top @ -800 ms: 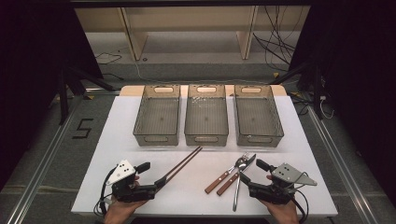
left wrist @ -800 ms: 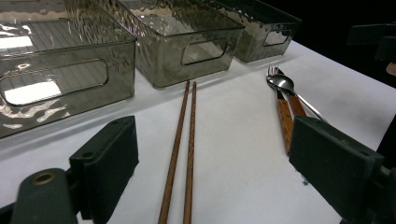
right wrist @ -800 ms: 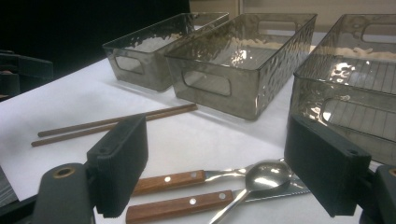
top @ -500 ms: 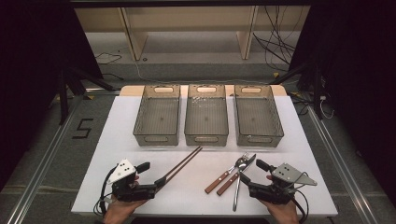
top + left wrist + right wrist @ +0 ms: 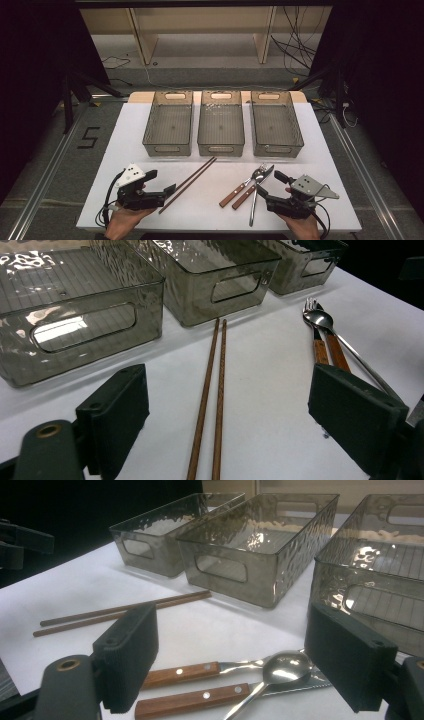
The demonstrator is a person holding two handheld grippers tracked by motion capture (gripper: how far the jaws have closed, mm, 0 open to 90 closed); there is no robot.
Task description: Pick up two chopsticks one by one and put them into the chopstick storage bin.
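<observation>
Three smoky ribbed plastic bins (image 5: 221, 123) sit empty in a row. Just below them, from the left: the left gripper (image 5: 162, 183), jaws apart, with slim wooden chopsticks (image 5: 188, 183) lying ahead between them; wood-handled cutlery (image 5: 248, 187) with a steel spoon (image 5: 255, 190); the right gripper (image 5: 265, 183), also gaping.
</observation>
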